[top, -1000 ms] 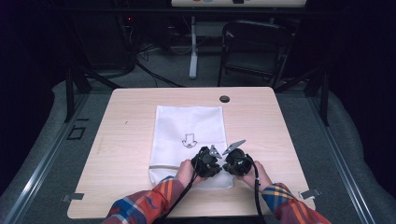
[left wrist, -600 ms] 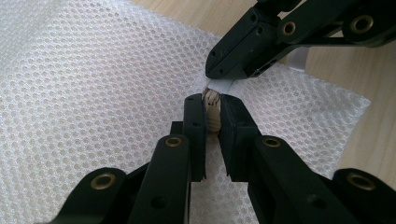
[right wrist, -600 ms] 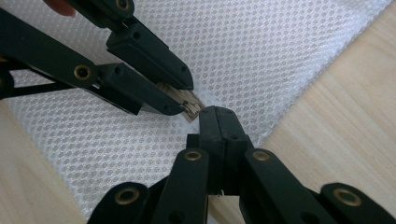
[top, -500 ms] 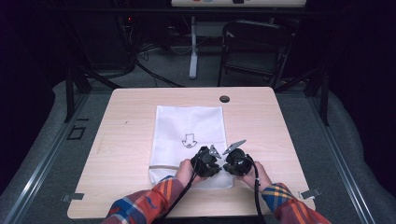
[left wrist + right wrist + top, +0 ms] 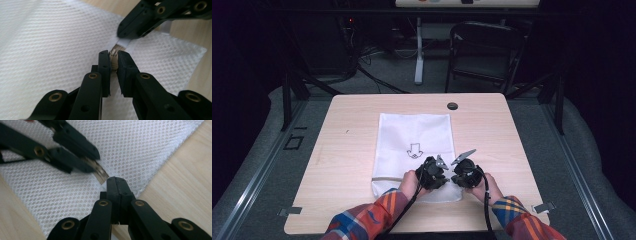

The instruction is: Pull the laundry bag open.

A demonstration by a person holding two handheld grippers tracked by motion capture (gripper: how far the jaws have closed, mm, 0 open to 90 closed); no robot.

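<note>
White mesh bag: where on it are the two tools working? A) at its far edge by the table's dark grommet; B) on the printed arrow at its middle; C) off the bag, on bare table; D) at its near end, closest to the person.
D: in the high view the left tool and right tool meet over the white mesh bag at its near end.

The mesh bag's (image 5: 414,150) near hem lies hidden under both claws.

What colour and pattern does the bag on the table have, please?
White honeycomb mesh bag, clearest in the left gripper view.
</note>
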